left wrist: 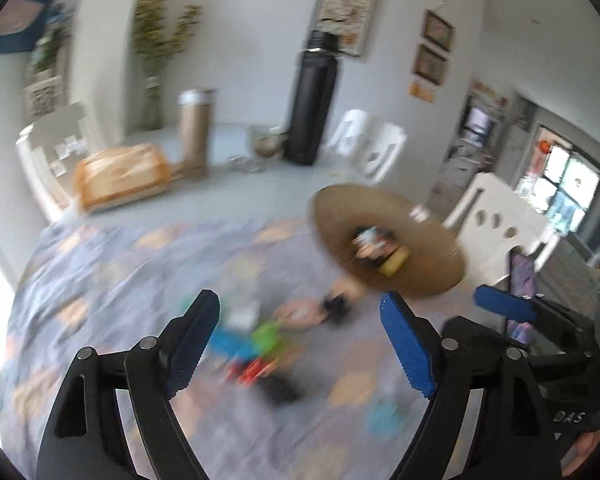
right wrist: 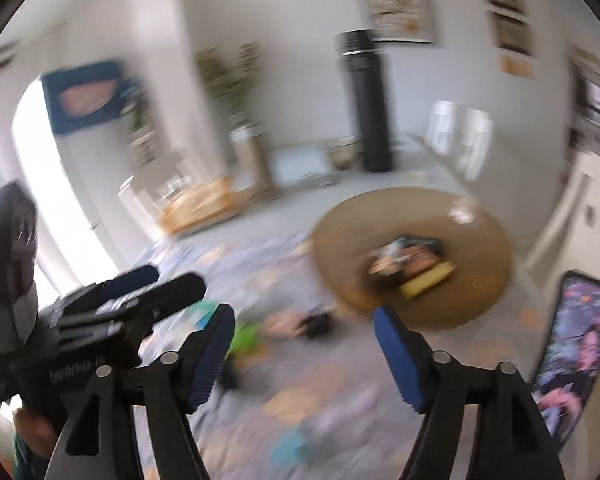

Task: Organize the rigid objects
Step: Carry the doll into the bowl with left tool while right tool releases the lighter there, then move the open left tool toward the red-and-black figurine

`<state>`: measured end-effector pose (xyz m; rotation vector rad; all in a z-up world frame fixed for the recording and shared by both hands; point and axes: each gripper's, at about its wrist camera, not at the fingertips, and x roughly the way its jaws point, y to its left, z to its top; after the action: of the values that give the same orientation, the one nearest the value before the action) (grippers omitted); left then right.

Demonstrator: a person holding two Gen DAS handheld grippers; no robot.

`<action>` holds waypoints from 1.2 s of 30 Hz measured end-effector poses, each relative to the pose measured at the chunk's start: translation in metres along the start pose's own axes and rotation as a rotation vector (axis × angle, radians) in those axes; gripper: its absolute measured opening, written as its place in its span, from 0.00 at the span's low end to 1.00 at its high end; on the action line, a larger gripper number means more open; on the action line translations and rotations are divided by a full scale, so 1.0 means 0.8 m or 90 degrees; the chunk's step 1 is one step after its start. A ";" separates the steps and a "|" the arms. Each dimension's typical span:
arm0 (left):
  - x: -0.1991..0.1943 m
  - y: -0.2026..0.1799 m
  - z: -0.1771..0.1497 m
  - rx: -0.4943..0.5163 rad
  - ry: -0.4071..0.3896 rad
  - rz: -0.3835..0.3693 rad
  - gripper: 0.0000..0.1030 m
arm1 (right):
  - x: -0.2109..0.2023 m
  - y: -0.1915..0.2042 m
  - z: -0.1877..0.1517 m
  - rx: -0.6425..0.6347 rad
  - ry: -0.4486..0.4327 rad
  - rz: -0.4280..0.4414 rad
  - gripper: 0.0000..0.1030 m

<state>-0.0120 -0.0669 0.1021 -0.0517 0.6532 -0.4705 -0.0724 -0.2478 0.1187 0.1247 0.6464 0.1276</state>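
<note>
Both views are motion-blurred. A round brown tray (left wrist: 340,216) holds a few small objects, one yellow (left wrist: 394,266); it also shows in the right wrist view (right wrist: 488,264). Small colourful pieces, green (left wrist: 268,334), blue and red, and a black one (left wrist: 336,306), lie loose on the patterned cloth (left wrist: 120,280). My left gripper (left wrist: 302,342) is open and empty above the loose pieces. My right gripper (right wrist: 304,354) is open and empty, to the right of the left one, short of the tray.
At the back of the table stand a tall black bottle (left wrist: 312,108), a brown cylinder (left wrist: 196,132), a wooden box (left wrist: 120,178) and a vase with plants (left wrist: 156,60). White chairs (left wrist: 500,224) stand on the right. A phone (right wrist: 576,348) lies at the right edge.
</note>
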 end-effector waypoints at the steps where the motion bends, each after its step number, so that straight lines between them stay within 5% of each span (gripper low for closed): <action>1: -0.004 0.011 -0.012 -0.008 0.007 0.014 0.79 | 0.005 0.008 -0.012 -0.012 0.008 0.006 0.75; 11: 0.016 0.078 -0.104 -0.040 0.069 0.123 0.79 | 0.056 0.020 -0.096 -0.021 0.061 0.063 0.75; 23: 0.012 0.083 -0.114 -0.048 0.076 0.113 0.79 | 0.063 0.005 -0.103 0.013 0.056 0.053 0.84; 36: 0.017 0.051 -0.117 0.041 0.081 0.165 0.79 | 0.062 0.003 -0.111 0.014 0.091 0.038 0.85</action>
<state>-0.0417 -0.0270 0.0117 0.1238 0.7580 -0.2458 -0.0876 -0.2313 0.0195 0.1575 0.7875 0.1886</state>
